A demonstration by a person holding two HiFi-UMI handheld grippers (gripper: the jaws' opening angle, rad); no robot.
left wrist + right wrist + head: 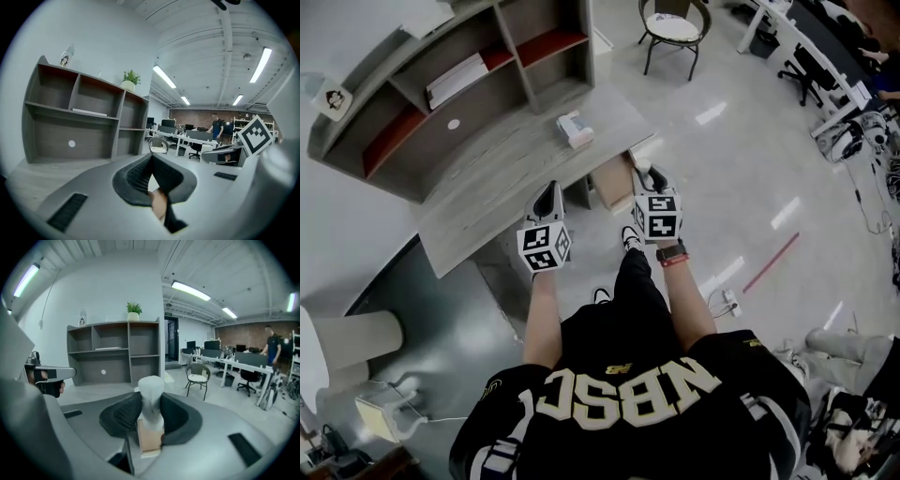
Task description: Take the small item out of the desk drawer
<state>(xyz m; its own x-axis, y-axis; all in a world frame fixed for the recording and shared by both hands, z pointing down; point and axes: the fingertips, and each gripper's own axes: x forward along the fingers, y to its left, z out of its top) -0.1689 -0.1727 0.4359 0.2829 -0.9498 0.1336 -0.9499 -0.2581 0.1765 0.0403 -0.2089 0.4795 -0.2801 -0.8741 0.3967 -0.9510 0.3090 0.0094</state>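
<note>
Desk drawer (149, 441) below, the right hand-held gripper (151, 401) clamps the small white item (151, 387) between part-closed jaws.

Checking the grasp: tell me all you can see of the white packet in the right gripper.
The white packet looks soft, pale and slightly translucent, like thin plastic wrap. It stands upright, pinched at its waist between the pads of the right gripper, its top bulging above them. Below it lies the open tan wooden drawer; contact with it cannot be told. No print is readable.
</note>
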